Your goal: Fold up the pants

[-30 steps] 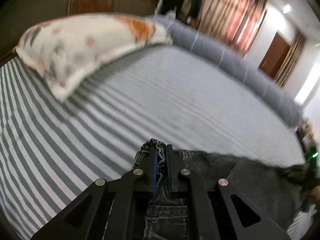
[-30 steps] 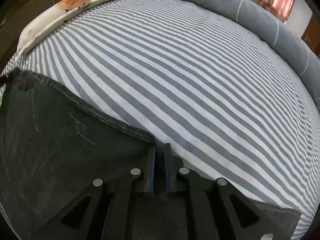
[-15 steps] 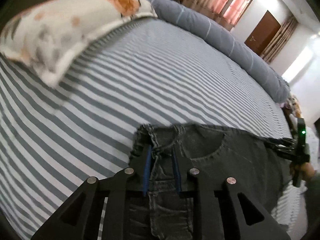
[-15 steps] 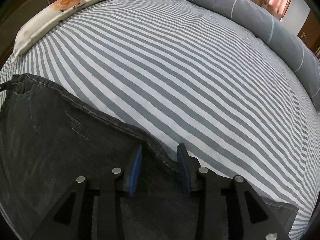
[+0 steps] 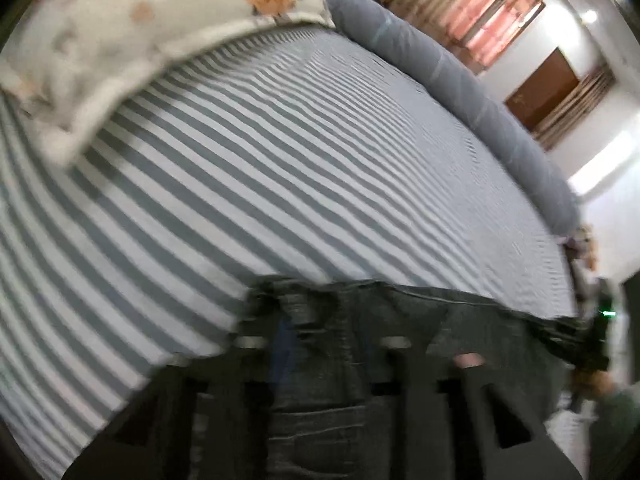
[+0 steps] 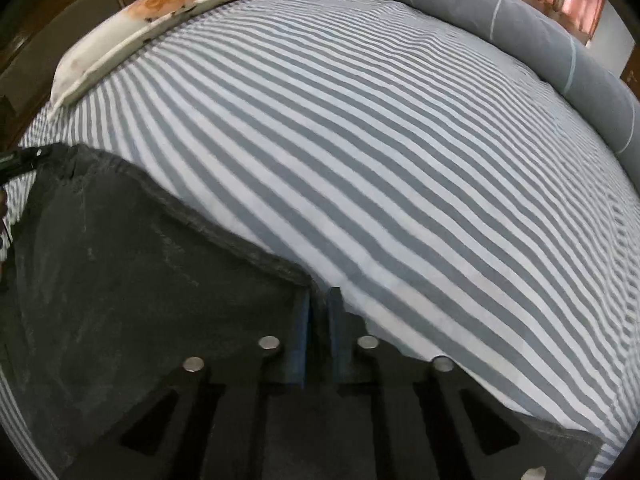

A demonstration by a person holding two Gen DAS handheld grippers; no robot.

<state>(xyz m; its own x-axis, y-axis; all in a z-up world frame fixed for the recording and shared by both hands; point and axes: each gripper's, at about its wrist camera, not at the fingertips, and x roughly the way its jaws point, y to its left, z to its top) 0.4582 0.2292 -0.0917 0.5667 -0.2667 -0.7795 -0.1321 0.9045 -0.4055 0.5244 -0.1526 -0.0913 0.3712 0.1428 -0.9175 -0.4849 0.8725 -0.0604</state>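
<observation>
Dark grey denim pants (image 6: 132, 280) lie spread on a grey-and-white striped bed sheet (image 6: 400, 160). In the left wrist view, which is motion-blurred, my left gripper (image 5: 324, 332) stands open with its fingers wide apart over the waistband end of the pants (image 5: 320, 360). In the right wrist view my right gripper (image 6: 319, 320) is shut, its pads nearly together at the corner of the pants' edge; I cannot see cloth pinched between them. The right gripper also shows at the far right of the left wrist view (image 5: 596, 344).
A floral pillow (image 5: 132, 40) lies at the head of the bed, also in the right wrist view (image 6: 160, 12). A rolled grey blanket (image 6: 520, 28) runs along the far side. A wooden headboard (image 6: 40, 40), curtains (image 5: 492, 12) and a door (image 5: 540, 88) lie beyond.
My left gripper opened from shut on the waistband and spread wider, now moving fast. My right gripper opened half a second ago, then shut again at the pants' edge.
</observation>
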